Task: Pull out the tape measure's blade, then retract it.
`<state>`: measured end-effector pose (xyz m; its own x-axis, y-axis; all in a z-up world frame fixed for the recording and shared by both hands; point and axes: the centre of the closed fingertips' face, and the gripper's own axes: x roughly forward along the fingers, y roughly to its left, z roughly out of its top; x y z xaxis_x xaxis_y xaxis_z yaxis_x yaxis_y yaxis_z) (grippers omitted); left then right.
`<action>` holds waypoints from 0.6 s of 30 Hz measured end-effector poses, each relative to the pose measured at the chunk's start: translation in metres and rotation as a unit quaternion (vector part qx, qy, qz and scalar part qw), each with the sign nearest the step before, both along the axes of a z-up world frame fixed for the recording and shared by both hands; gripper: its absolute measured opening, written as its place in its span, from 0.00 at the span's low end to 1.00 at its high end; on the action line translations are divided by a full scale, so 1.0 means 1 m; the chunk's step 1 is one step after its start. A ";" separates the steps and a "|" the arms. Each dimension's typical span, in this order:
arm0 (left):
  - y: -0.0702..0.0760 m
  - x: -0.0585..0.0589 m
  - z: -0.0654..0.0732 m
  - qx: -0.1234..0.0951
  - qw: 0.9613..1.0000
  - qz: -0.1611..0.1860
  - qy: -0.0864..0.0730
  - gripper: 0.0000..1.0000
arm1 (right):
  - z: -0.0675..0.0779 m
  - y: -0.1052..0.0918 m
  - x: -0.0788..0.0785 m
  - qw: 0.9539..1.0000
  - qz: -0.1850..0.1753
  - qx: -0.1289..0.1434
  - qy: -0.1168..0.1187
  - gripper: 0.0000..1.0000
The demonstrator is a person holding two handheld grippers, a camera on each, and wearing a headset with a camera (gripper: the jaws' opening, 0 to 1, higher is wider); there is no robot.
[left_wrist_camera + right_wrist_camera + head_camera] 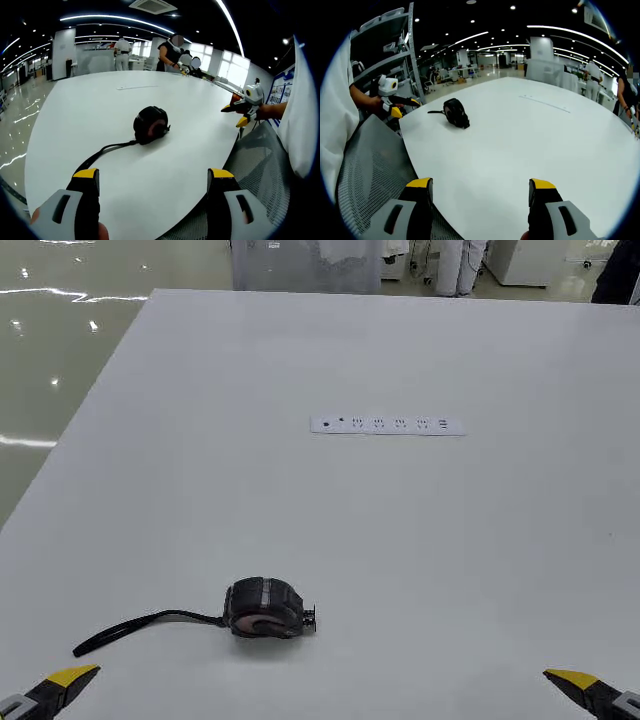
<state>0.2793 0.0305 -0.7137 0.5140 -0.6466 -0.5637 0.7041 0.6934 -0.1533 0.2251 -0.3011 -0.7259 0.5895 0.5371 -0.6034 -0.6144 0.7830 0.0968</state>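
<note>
White tabletop (420,530) spreads across the head view, broad and matte, with glossy floor (60,350) beyond its left edge. In the gripper views a grey mesh surface (367,160) lies just off the near rim of the table, and people (171,52) stand at the far end.

In its own view, the left gripper (153,175) has its yellow-tipped jaws spread wide with nothing between them, above the near edge of the table. The right gripper (480,184) is the same: jaws well apart, empty, over the table's rim. In the head view only a yellow tip of each shows, the left one at the bottom left corner and the right one at the bottom right, far apart from each other.

A white power strip (387,425) lies flat near the middle of the table, well beyond everything else.

The tape measure (265,608) – a dark, rounded case – rests on the table near the front edge, left of centre and closer to the left gripper, touched by neither. Its blade is wound in, with only the end hook (310,618) showing at the case's right side. A black wrist strap (130,628) trails from the case leftward across the table, ending near the left gripper's tip without touching it.
</note>
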 end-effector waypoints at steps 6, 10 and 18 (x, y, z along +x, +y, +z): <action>-0.001 -0.001 0.000 -0.003 1.000 -0.003 0.006 0.84 | 0.000 0.001 0.000 1.000 0.000 0.001 -0.001 0.79; 0.000 0.001 0.000 -0.005 1.000 0.003 0.004 0.88 | 0.000 0.000 0.000 1.000 0.000 0.000 -0.001 0.79; -0.001 0.000 0.000 -0.008 1.000 0.000 0.007 0.87 | 0.001 0.000 0.001 1.000 0.000 -0.001 -0.001 0.79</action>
<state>0.2794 0.0298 -0.7134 0.5062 -0.6555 -0.5604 0.7016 0.6909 -0.1745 0.2256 -0.3009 -0.7250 0.5907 0.5360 -0.6031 -0.6148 0.7831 0.0938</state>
